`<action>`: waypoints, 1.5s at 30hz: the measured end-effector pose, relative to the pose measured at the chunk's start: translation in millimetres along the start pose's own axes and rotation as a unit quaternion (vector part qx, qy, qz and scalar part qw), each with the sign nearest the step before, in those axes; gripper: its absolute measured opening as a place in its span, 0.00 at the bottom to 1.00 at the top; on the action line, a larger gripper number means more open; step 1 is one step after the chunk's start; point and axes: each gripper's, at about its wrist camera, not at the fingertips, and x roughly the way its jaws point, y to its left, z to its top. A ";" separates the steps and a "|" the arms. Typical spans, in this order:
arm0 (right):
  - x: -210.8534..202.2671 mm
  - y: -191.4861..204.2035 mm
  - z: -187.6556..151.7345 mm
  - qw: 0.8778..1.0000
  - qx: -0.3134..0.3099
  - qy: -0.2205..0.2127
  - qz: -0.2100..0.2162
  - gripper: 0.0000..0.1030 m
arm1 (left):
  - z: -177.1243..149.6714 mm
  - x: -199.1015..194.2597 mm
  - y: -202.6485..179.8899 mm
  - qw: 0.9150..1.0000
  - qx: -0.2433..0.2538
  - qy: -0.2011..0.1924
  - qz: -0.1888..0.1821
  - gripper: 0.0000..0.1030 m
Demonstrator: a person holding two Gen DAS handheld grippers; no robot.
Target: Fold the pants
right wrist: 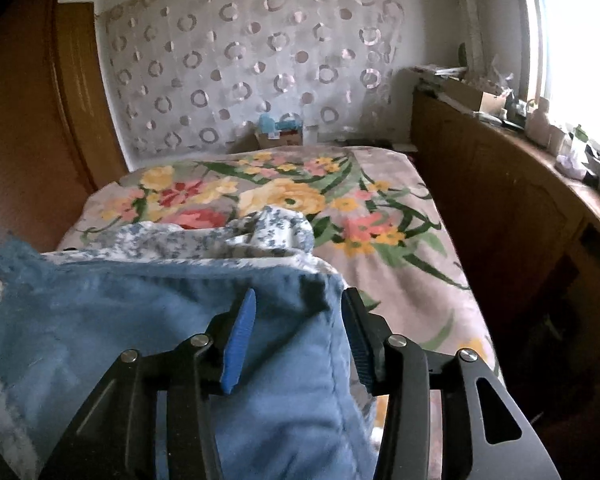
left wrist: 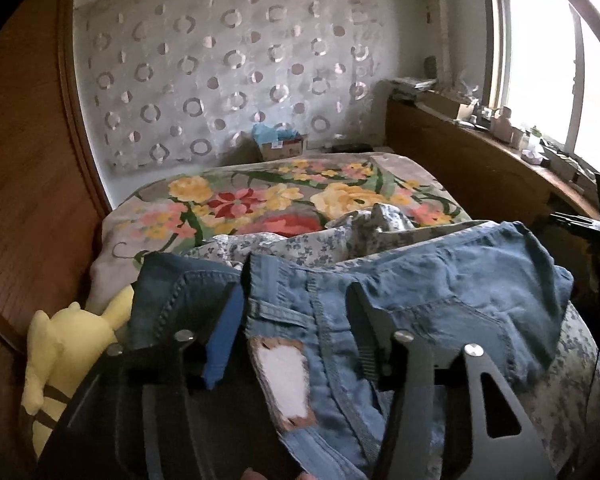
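The left gripper (left wrist: 296,320) stands with its jaws apart, the waistband of the light blue jeans (left wrist: 440,280) lying between them without being pinched. The right gripper (right wrist: 300,336) is likewise parted around a folded edge of the jeans (right wrist: 140,312), seemingly loose, though the view is blurred. The jeans lie near the foot of the bed on a blue-flowered cloth (left wrist: 284,244), beside a yellow plush toy (left wrist: 60,352); beyond spreads the floral blanket (right wrist: 380,208).
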 end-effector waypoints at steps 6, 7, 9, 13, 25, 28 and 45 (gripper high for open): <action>-40.0 0.1 -22.7 1.000 0.001 -0.013 0.025 0.48 | -10.1 -21.0 -17.7 1.000 0.012 -0.013 -0.006 0.72; -46.3 0.4 -27.3 0.999 0.000 -0.016 0.029 0.49 | -11.3 -23.7 -19.6 1.000 0.013 -0.014 -0.006 0.75; -56.3 -0.8 -36.5 0.999 0.003 -0.018 0.034 0.52 | -14.9 -30.3 -23.0 1.000 0.015 -0.018 -0.007 0.77; -67.1 -3.4 -53.3 0.999 0.009 -0.019 0.041 0.57 | -21.7 -37.8 -26.9 1.000 0.020 -0.020 -0.004 0.77; -61.6 -11.8 -82.3 0.998 0.041 0.032 0.045 0.58 | -56.9 -48.4 -27.1 1.000 0.000 -0.008 -0.025 0.78; -50.0 -14.8 -83.5 0.997 0.047 0.047 0.046 0.58 | -66.9 -47.6 -28.5 1.000 0.004 -0.001 -0.025 0.78; 13.4 -33.5 -66.3 0.991 0.100 0.087 0.023 0.60 | -106.2 -33.2 -4.8 0.999 -0.025 0.038 -0.005 0.78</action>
